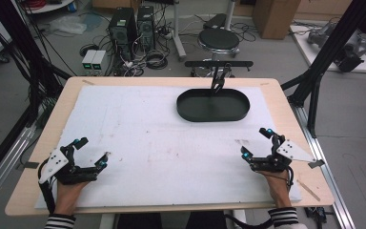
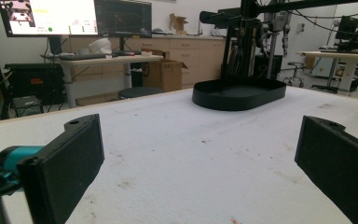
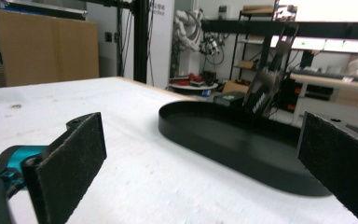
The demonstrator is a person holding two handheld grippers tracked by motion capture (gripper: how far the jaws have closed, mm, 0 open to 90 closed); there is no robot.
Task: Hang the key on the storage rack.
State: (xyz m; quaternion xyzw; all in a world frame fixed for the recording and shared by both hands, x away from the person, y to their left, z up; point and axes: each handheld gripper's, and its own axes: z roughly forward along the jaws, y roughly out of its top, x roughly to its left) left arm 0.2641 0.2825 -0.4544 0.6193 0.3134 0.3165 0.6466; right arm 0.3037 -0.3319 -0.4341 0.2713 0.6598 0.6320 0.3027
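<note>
Black oval tray (image 1: 213,105) at the far centre of the white foam mat (image 1: 147,143), lying flat, well apart from both grippers. Left gripper (image 1: 91,152) near the mat's near-left corner, jaws spread wide, nothing between them. Right gripper (image 1: 256,143) near the near-right edge, jaws likewise parted and empty. Tray (image 2: 239,94) seen ahead between the left jaws; tray (image 3: 242,140) nearer in the right gripper view.

Matt black plastic tray (image 1: 213,105) on rough white foam mat (image 1: 138,143).
</note>
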